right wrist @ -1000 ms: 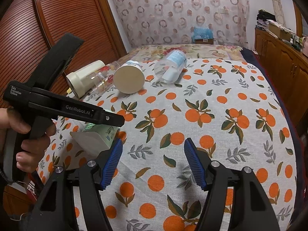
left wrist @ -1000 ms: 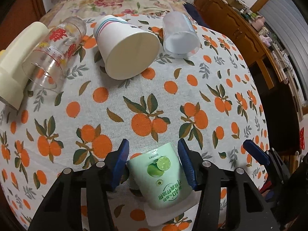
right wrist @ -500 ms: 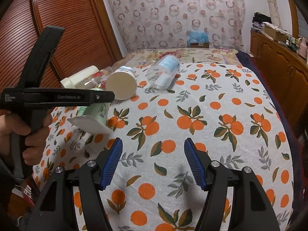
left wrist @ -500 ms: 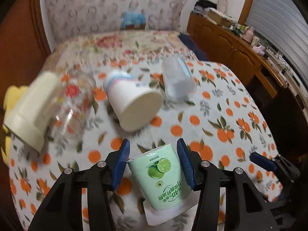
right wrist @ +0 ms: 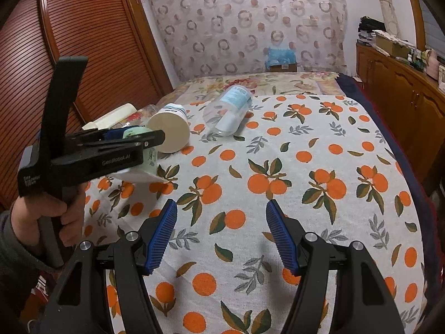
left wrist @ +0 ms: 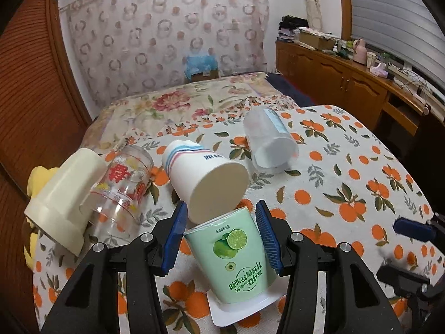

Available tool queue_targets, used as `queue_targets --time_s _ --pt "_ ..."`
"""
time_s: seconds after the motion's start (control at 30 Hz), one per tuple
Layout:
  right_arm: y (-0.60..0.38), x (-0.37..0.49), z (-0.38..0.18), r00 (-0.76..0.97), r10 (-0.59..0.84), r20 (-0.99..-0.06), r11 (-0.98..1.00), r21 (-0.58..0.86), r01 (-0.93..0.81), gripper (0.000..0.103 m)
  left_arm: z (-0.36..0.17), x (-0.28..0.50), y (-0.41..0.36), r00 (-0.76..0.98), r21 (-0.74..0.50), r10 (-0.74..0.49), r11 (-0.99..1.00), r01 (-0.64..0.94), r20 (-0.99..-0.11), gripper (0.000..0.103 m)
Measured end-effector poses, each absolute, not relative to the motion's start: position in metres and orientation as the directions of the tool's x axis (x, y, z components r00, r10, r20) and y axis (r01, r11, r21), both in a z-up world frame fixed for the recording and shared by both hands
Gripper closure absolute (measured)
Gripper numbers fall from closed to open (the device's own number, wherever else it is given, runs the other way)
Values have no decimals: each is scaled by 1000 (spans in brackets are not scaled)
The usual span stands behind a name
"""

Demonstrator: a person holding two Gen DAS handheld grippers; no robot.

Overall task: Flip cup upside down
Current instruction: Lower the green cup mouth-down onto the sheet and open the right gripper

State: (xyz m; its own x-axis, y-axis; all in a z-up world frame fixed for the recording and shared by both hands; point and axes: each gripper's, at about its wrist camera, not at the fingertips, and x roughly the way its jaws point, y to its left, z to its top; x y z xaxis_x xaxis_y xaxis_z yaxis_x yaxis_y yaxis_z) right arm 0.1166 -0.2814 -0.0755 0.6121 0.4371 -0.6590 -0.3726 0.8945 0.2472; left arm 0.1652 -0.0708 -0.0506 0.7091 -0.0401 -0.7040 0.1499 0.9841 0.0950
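My left gripper (left wrist: 221,235) is shut on a light green lime-print cup (left wrist: 236,256) with a white square rim. The cup is upside down in the grip, its base pointing away from the camera, and is held just above the table. In the right wrist view the left gripper (right wrist: 130,142) holds the green cup (right wrist: 139,164) at the table's left side, rim downward. My right gripper (right wrist: 221,232) is open and empty over the near middle of the tablecloth.
On the orange-print tablecloth (left wrist: 347,183) lie a white paper cup (left wrist: 207,178), a clear plastic cup (left wrist: 268,147), a printed glass (left wrist: 122,186) and a cream cup (left wrist: 62,200), all on their sides. A wooden cabinet (left wrist: 361,89) stands right; a slatted wooden door (right wrist: 83,55) stands left.
My left gripper has tilted up and swung the green cup toward the lying cups, lowering its rim to the table. The right gripper has barely moved.
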Motion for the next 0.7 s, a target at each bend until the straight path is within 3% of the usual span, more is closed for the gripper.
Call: queue_targets --time_s 0.4,0.7 --pt "-287 117 -72 627 437 -645 897 260 -358 34 -56 113 -88 783 215 -5 960 177 -623 55" --pt "-287 116 -72 631 436 -641 897 258 -358 34 -50 90 -84 764 143 -70 968 209 -641 56"
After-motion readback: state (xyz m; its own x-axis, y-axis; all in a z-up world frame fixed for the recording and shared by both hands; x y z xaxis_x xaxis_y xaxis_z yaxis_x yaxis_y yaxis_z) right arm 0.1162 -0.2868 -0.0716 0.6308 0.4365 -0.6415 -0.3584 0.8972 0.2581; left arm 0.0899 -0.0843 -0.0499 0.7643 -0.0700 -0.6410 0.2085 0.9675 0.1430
